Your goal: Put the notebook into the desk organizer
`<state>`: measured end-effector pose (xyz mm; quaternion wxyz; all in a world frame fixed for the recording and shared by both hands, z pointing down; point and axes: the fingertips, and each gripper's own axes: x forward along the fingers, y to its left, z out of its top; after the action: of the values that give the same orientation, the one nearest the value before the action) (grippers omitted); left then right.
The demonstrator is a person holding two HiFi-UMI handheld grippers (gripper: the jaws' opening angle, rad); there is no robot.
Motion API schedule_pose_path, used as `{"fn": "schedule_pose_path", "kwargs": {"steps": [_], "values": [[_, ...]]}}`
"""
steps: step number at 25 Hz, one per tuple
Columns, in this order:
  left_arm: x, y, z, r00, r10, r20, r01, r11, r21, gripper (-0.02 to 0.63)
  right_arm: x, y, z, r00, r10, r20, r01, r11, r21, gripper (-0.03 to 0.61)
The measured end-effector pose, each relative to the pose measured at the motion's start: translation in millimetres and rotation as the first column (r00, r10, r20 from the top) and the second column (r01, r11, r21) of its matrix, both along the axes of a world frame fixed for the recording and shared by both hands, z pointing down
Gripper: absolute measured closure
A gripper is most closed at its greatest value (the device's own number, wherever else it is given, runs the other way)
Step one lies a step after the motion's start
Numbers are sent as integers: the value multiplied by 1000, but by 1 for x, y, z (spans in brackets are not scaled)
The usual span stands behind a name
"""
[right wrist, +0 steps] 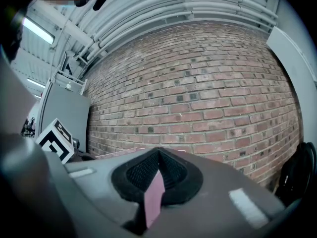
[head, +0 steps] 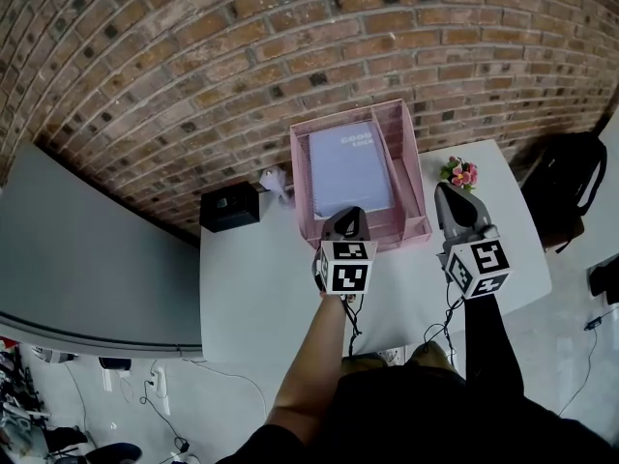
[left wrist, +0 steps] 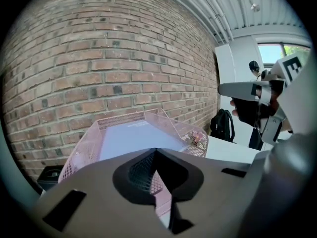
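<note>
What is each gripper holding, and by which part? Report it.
Nothing. The left gripper and right gripper are both shut and empty; the notebook lies in the desk organizer, ungripped.

Brick wall [head: 193, 66] runs behind my white table [head: 251, 288]. At its far left edge sits a black box [head: 229, 207], a small white object [head: 276, 182] just beside it; pink flowers [head: 459, 173] stand towards the far right. Black backpack [head: 566, 187] right of the table, near the wall.
</note>
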<state>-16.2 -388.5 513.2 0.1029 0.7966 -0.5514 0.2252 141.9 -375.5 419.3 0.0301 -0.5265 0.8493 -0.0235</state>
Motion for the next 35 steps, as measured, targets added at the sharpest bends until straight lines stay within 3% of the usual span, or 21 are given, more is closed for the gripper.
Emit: {"fn": "schedule_pose_path", "kwargs": {"steps": [5, 16, 23, 35], "values": [[-16, 4, -25, 1000, -27, 16, 25, 997, 77, 606, -9, 11, -3, 1000, -6, -8, 6, 1000, 7, 578], [-66, 39, -98, 998, -56, -35, 63, 972, 224, 606, -46, 50, -17, 1000, 15, -13, -15, 1000, 10, 578], [-95, 74, -134, 1000, -25, -18, 29, 935, 352, 606, -80, 85, -31, 999, 30, -18, -29, 999, 28, 578], [-127, 137, -160, 997, 58, -51, -28, 886, 463, 606, -116, 142, -47, 998, 59, -12, -58, 996, 69, 578]]}}
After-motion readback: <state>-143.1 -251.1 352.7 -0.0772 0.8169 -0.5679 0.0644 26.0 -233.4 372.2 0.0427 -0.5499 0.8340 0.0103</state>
